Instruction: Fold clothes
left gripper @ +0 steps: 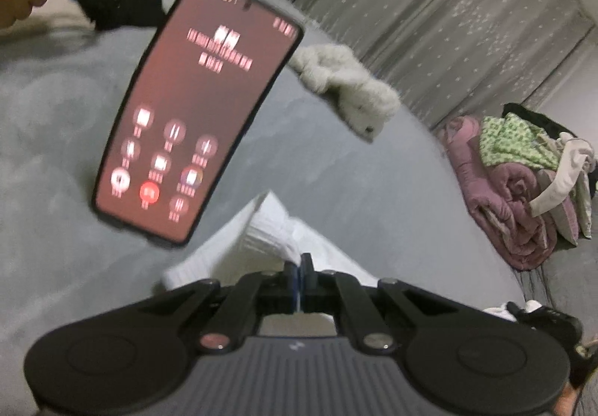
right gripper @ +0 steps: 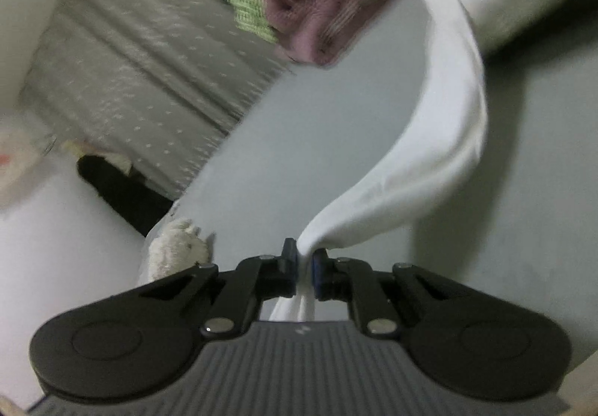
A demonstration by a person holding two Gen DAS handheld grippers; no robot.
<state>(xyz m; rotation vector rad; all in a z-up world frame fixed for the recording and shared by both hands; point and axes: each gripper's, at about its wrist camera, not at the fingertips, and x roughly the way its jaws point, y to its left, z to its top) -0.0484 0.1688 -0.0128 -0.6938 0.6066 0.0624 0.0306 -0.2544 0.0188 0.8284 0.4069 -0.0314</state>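
While phone blocks view | stuffed toy beyond | clothes pile far.

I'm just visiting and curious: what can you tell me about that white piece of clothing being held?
The white garment is soft, smooth cloth, ribbed at one end in the left wrist view. The right hand-held gripper pinches a bunched fold, and the cloth drapes away in a long curving band above the grey bed cover. The left hand-held gripper is shut on the ribbed edge. What kind of garment it is cannot be told.
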